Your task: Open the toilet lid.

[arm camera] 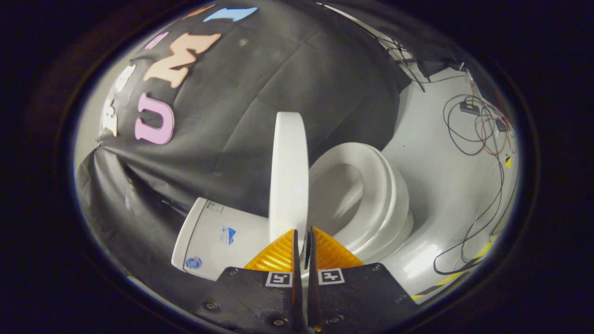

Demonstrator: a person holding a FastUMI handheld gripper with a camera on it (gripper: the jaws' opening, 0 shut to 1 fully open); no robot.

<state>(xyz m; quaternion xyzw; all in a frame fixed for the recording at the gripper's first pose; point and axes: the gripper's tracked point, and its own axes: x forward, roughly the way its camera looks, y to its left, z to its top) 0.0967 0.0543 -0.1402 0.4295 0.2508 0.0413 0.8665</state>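
lid (288, 176) raised edge-on, pinched by hand-held gripper (302, 241); bowl (371, 185) w/ seat exposed

The scene is lit evenly and fairly brightly, though the dark cloth wall (287, 83) absorbs much of the light and only faint creases are picked out on it. A bright glare patch is seen on the glossy floor (417, 264) beside the toilet base, and a softer sheen is carried on the raised lid (288, 176) and the seat ring (371, 195). The bowl's hollow is shaded grey. Strong fisheye bending is noticed toward the rim (the cables (482, 134) curve with it), where brightness also falls off. Slight softness is found at the claw (302, 241), whose fingers are closed on the lid's edge.
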